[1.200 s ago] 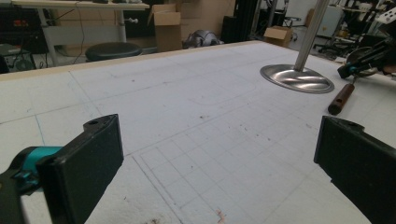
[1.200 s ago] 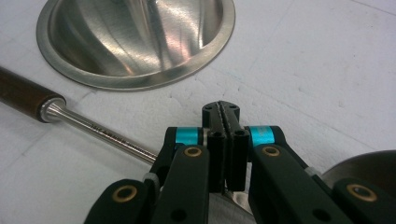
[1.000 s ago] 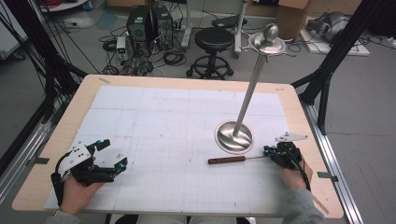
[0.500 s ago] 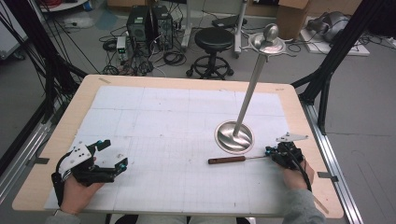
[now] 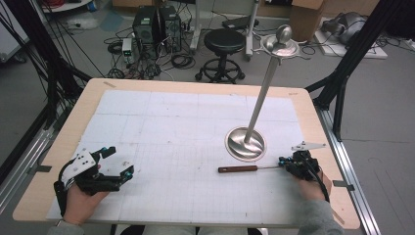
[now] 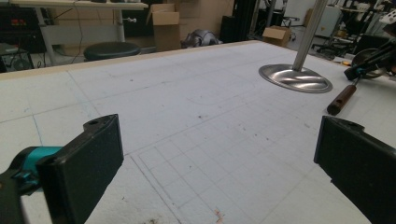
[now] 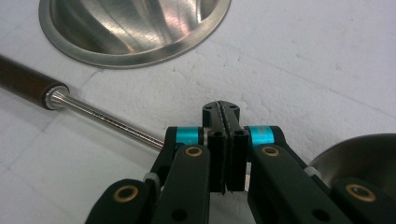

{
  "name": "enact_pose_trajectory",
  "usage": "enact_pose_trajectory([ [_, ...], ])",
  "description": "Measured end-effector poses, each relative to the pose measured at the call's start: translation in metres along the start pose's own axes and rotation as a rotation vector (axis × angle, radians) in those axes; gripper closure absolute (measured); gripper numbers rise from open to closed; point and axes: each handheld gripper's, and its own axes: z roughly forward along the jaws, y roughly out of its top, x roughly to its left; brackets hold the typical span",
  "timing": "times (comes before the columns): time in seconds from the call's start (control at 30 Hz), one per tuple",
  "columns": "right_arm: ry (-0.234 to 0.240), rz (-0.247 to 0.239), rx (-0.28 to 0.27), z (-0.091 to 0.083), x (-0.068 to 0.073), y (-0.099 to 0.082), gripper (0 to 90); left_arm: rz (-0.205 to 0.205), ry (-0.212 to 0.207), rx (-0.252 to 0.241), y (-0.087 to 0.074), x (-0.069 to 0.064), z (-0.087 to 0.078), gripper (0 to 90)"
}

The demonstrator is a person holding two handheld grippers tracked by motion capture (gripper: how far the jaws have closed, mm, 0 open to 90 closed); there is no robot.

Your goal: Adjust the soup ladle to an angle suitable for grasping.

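1. The right tool (image 5: 292, 165) is pinched fully together on the thin metal shaft of a wooden-handled utensil (image 5: 238, 169) (a ladle or skimmer, by the steel bowl at the lower right of the right gripper view). The shaft (image 7: 112, 122) runs under the closed pads, so how firmly it is caught is hard to tell.
2. Risk: the grip is far out on a slim, smooth rod, with the handle (image 7: 25, 86) well away, so a lift could let the utensil pivot or slide in the pads.
3. Risk: the handle end lies just beside the round steel base (image 5: 245, 144) of the tall metal post (image 5: 264, 85); a swing could knock it against the base.
4. The utensil lies flat on the surface (image 5: 171, 132), handle pointing toward the left tool (image 5: 115, 164), bowl end at the right tool.
5. The left tool rests well apart, jaws wide open and empty (seen in the left gripper view).
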Motion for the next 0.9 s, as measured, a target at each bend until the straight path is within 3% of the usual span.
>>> enact_pose_trajectory([
  [0.9, 0.055, -0.031, 0.057, -0.015, 0.022, -0.011, 89.9, -0.008, 0.003, -0.014, 0.001, 0.001, 0.0, 1.8],
])
